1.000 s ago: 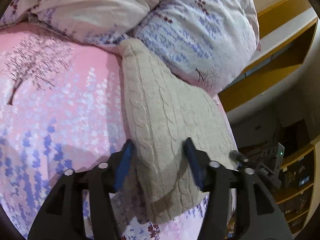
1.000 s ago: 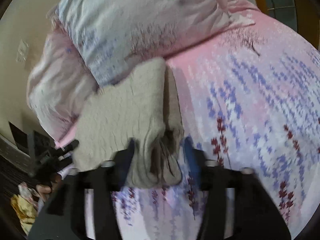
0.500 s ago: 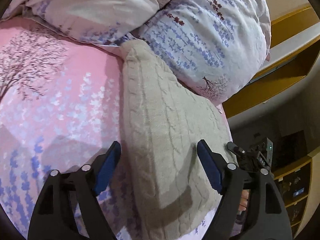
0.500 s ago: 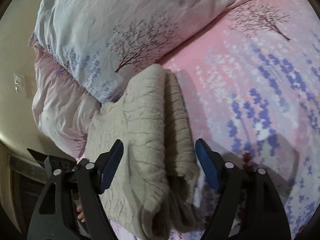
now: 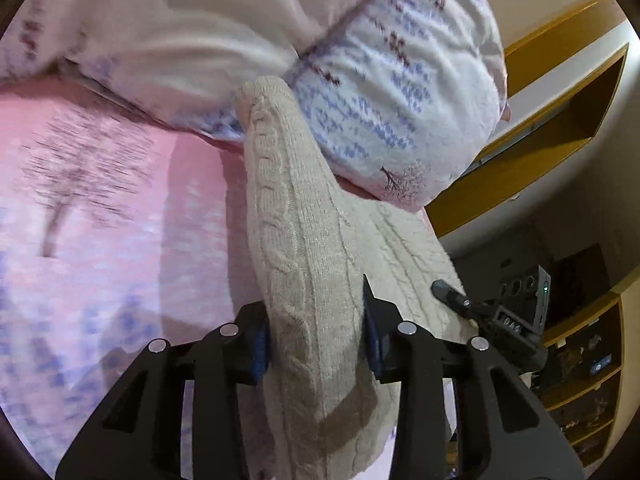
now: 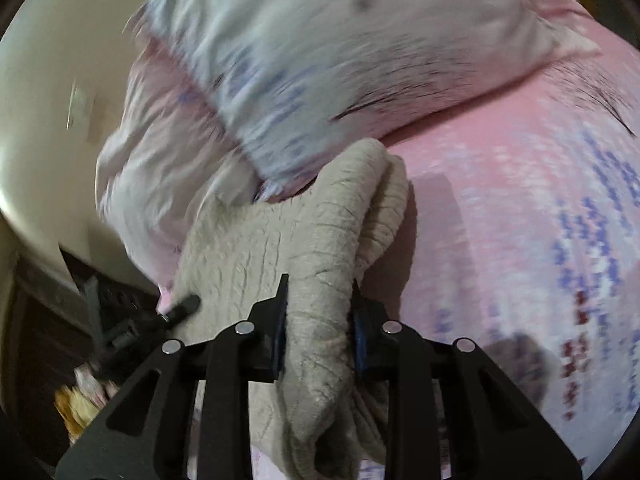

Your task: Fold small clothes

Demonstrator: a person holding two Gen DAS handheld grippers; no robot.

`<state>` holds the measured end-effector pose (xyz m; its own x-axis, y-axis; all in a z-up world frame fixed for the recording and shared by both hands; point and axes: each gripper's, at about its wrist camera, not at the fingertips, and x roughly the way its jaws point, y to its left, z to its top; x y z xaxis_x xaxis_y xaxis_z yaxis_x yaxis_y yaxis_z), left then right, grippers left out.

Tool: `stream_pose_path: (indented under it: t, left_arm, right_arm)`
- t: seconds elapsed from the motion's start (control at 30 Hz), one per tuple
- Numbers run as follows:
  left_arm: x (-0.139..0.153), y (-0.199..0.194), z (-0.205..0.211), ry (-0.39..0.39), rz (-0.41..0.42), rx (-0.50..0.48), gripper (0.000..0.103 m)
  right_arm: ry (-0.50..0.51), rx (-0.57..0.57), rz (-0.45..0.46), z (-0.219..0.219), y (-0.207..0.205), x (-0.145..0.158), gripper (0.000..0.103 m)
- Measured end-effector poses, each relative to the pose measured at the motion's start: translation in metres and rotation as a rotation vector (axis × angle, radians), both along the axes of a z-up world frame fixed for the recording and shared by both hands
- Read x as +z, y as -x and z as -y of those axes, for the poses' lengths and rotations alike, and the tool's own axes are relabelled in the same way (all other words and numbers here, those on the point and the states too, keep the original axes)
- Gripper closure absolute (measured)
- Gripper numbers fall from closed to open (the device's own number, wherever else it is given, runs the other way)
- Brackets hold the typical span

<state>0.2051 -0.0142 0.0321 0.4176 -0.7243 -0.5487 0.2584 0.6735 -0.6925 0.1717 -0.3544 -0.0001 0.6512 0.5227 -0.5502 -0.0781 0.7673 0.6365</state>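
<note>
Fingers first: in the left wrist view, our left gripper (image 5: 316, 332) has its two blue-padded fingers (image 5: 259, 344) pressed in on a thick fold of one beige cable-knit sweater (image 5: 304, 240). The sweater lies on the pink floral bedsheet (image 5: 120, 240), its far end touching two pillows (image 5: 400, 100). We judge the pinch gathers the stacked layers so the fold holds together.

In the right wrist view, our right gripper (image 6: 318, 332) likewise clamps the same sweater (image 6: 288, 240) at its other near edge — two layers show there, one over the other. The sheet (image 6: 520, 220) spreads rightward; the pillows (image 6: 340, 60) are blurred. One sweater, two grippers — both gripping it.
</note>
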Motion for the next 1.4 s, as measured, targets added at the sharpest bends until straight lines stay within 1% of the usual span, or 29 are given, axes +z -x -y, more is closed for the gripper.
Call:
stream_pose_path:
  t: [0.1,0.17,0.23,0.27,0.3,0.37,0.4,0.43,0.47,0.53,0.63,0.67,0.7,0.73,0.8,0.87,1.03,1.1,1.13,1.17,1.2,1.23,1.3,1.33,1.37,1.4]
  left_arm:
    - [0.011,0.012,-0.027,-0.024,0.028,0.016,0.065]
    - [0.014,0.018,-0.044,-0.045,0.037,0.024,0.065]
    - [0.004,0.015,-0.057,-0.085,0.007,0.033,0.064]
    - [-0.004,0.012,-0.060,-0.102,-0.017,0.036,0.062]
    - [-0.017,0.008,-0.063,-0.124,-0.058,0.042,0.058]
    - [-0.023,0.008,-0.064,-0.115,-0.059,0.058,0.054]
    - [-0.020,0.011,-0.064,-0.116,-0.045,0.059,0.053]
    - [-0.014,0.013,-0.064,-0.138,-0.022,0.067,0.052]
    - [-0.008,0.016,-0.063,-0.166,0.006,0.083,0.052]
    - [0.007,0.026,-0.063,-0.234,0.095,0.127,0.052]
    - [0.028,0.042,-0.057,-0.268,0.212,0.143,0.052]
    - [0.033,0.047,-0.052,-0.269,0.239,0.133,0.052]
    - [0.036,0.050,-0.045,-0.270,0.259,0.110,0.052]
    - [0.039,0.049,-0.036,-0.271,0.269,0.074,0.052]
    - [0.036,0.047,-0.021,-0.281,0.257,0.024,0.052]
    - [0.026,0.042,-0.008,-0.290,0.222,-0.019,0.052]
    - [0.014,0.039,0.006,-0.305,0.212,-0.038,0.052]
    - [0.009,0.034,0.010,-0.321,0.204,-0.033,0.052]
    - [0.007,0.033,0.011,-0.328,0.210,-0.032,0.052]
    - [0.006,0.032,0.013,-0.340,0.219,-0.030,0.052]
    - [0.007,0.033,0.014,-0.346,0.223,-0.027,0.052]
    - [0.008,0.036,0.013,-0.348,0.226,-0.021,0.052]
    - [0.014,0.046,0.007,-0.338,0.245,-0.009,0.052]
    - [0.017,0.052,0.006,-0.342,0.256,-0.006,0.051]
    - [0.020,0.060,0.005,-0.354,0.275,-0.003,0.049]
    - [0.023,0.069,0.005,-0.370,0.302,-0.003,0.044]
  right_arm:
    - [0.023,0.048,0.013,-0.026,0.000,-0.001,0.078]
    - [0.048,0.084,0.037,-0.045,0.004,-0.002,0.078]
    - [0.091,0.109,0.031,-0.059,0.007,-0.008,0.078]
    - [0.125,0.102,0.002,-0.065,0.004,-0.014,0.076]
    - [0.142,0.095,-0.022,-0.067,0.001,-0.019,0.074]
    - [0.108,0.098,-0.043,-0.064,-0.001,-0.023,0.069]
    - [0.096,0.095,-0.053,-0.061,-0.001,-0.021,0.068]
    - [0.088,0.085,-0.049,-0.057,0.000,-0.015,0.065]
    - [0.088,0.062,-0.033,-0.052,0.002,-0.010,0.064]
    - [0.087,0.023,-0.012,-0.043,0.002,-0.001,0.063]
    - [0.073,0.016,-0.014,-0.040,-0.003,0.003,0.064]
    - [0.082,0.027,-0.018,-0.044,-0.006,0.003,0.069]
    - [0.104,0.045,-0.026,-0.051,-0.010,0.002,0.089]
    - [0.120,0.044,-0.026,-0.053,-0.013,0.000,0.092]
    - [0.147,0.014,-0.005,-0.053,-0.013,-0.001,0.095]
    - [0.146,-0.023,0.001,-0.048,-0.012,0.000,0.095]
    - [0.143,-0.066,-0.042,-0.038,-0.014,-0.014,0.096]
    - [0.137,-0.076,-0.063,-0.039,-0.018,-0.020,0.094]
    - [0.151,-0.078,-0.079,-0.041,-0.022,-0.023,0.088]
    - [0.178,-0.075,-0.084,-0.043,-0.023,-0.023,0.079]
    - [0.237,-0.090,-0.072,-0.046,-0.020,-0.018,0.072]
    - [0.270,-0.105,-0.057,-0.047,-0.016,-0.013,0.060]
    - [0.313,-0.131,0.022,-0.049,0.002,0.002,0.059]
    - [0.331,-0.122,0.081,-0.052,0.016,0.012,0.059]
    - [0.345,-0.102,0.128,-0.057,0.028,0.020,0.059]
    - [0.360,-0.074,0.176,-0.064,0.040,0.027,0.059]
